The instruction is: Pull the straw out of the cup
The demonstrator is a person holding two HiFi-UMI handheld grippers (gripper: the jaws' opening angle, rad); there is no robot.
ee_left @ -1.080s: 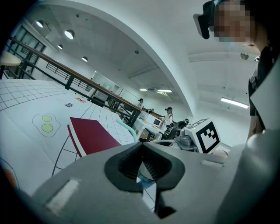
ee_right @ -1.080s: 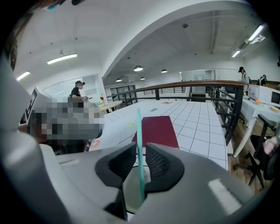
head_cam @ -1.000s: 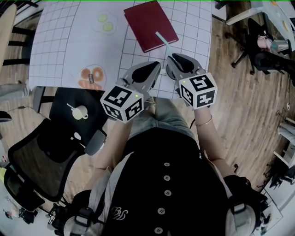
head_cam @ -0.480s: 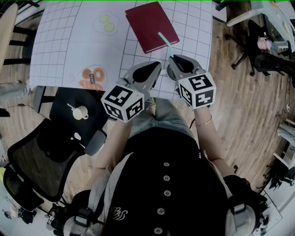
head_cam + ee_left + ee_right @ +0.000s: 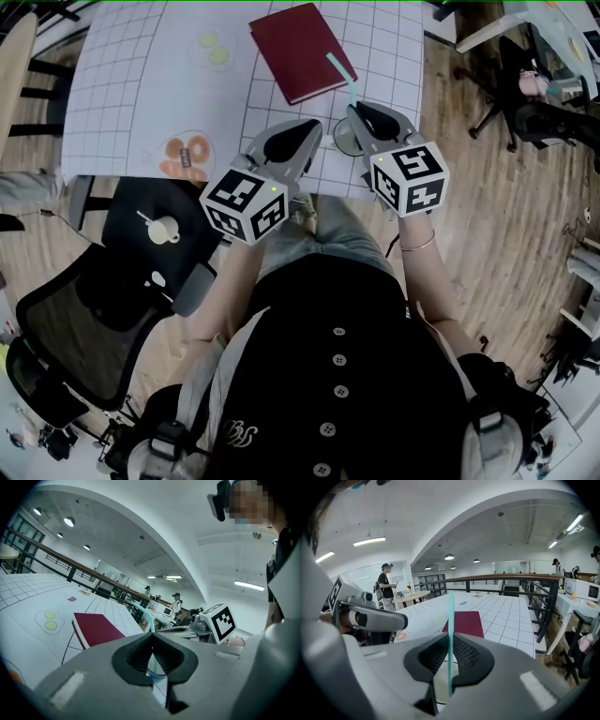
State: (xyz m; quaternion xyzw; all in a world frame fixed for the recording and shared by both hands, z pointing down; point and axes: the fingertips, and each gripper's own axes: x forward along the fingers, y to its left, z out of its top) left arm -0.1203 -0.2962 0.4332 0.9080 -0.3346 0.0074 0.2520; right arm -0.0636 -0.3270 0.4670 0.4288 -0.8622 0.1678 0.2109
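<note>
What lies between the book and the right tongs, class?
The straw: the right tongs, jaws just closed on it, hold it slanting toward the book, seen in the head view.

The straw [image 5: 451, 616] is thin, pale teal and straight. It stands near upright between the jaws of the right gripper [image 5: 449, 637], which have just closed on it, and its lower end dips into the cup. The cup [image 5: 344, 142] is clear and upright on the bench, its rim between the closed jaws of the left gripper [image 5: 152, 635].
</note>
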